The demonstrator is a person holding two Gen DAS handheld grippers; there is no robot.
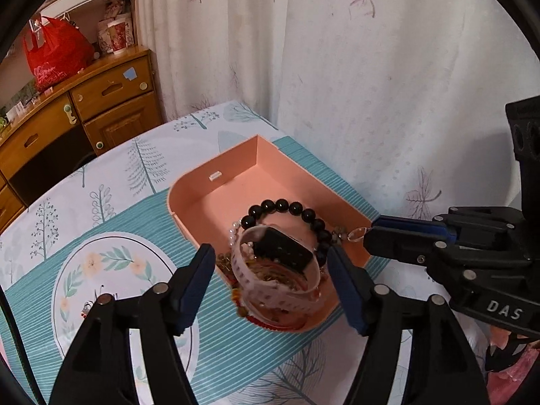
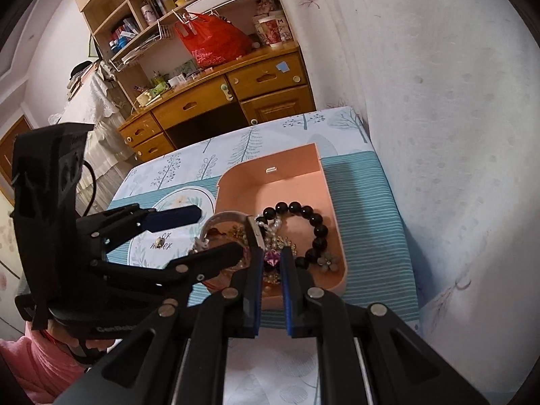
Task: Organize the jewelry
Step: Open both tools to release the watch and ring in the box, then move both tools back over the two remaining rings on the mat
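Note:
A pink open tray (image 1: 236,172) (image 2: 303,165) sits on the patterned tablecloth. In it lie a black bead bracelet (image 1: 287,207) (image 2: 317,222), a wristband with a white perforated strap and black face (image 1: 280,263) and a tangle of small jewelry (image 2: 276,246). My left gripper (image 1: 271,256) is open, its fingers either side of the wristband, not touching it. My right gripper (image 2: 272,260) is nearly shut around a pink-purple gem pendant (image 2: 271,259) above the tray's near end. In the left wrist view the right gripper (image 1: 369,233) holds a small clear charm at the tray's right edge.
A white curtain (image 1: 371,67) hangs right behind the table. A wooden desk with drawers (image 1: 101,108) (image 2: 236,91) and a red bag (image 1: 57,50) stand beyond the table's far side. A round floral print (image 1: 111,270) lies on the cloth left of the tray.

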